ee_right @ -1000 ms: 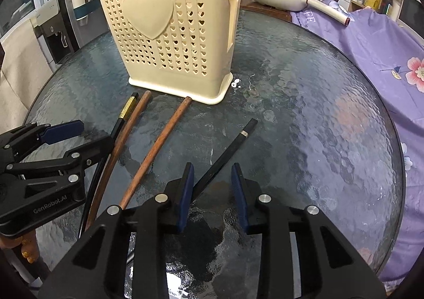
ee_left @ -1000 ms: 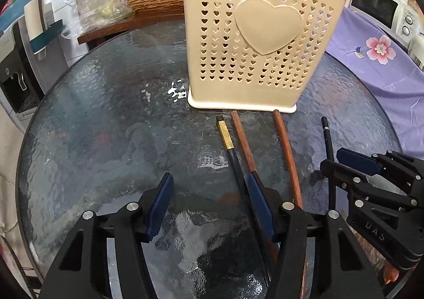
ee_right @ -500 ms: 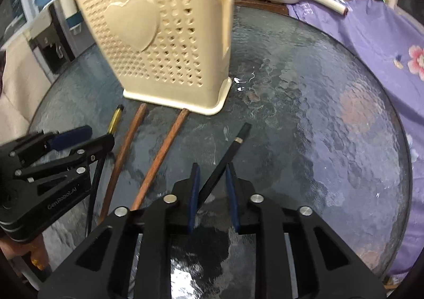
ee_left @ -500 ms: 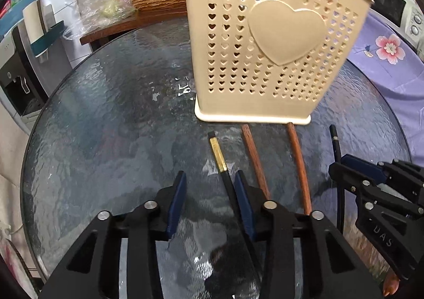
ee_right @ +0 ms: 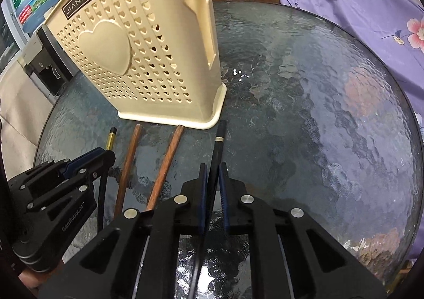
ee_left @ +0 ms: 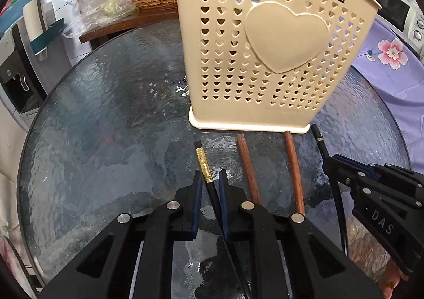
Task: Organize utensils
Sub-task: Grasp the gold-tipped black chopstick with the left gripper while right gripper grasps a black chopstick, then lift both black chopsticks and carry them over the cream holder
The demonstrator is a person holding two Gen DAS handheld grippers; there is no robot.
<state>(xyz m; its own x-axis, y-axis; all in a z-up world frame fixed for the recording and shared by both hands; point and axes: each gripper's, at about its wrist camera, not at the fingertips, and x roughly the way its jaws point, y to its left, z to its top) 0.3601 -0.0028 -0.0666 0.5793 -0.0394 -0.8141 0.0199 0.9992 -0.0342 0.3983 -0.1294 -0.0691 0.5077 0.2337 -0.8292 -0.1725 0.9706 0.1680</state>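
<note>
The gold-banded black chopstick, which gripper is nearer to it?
Left. The left gripper is shut on the gold-banded chopstick; the right gripper grips the other black chopstick, two brown chopsticks away.

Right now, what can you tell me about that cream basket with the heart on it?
The basket looks like cream plastic, tall, its walls pierced with small heart holes around one big raised heart. A black label sits near the rim, and one side has a slot handle. It stands upright on the glass table, with brown sticks poking out on top.

Since a second ago both jaws have narrowed: the left hand-held gripper (ee_left: 210, 185) pinches the gold-banded chopstick (ee_left: 203, 163), the right hand-held gripper (ee_right: 212, 179) the black chopstick (ee_right: 217, 148).
</note>
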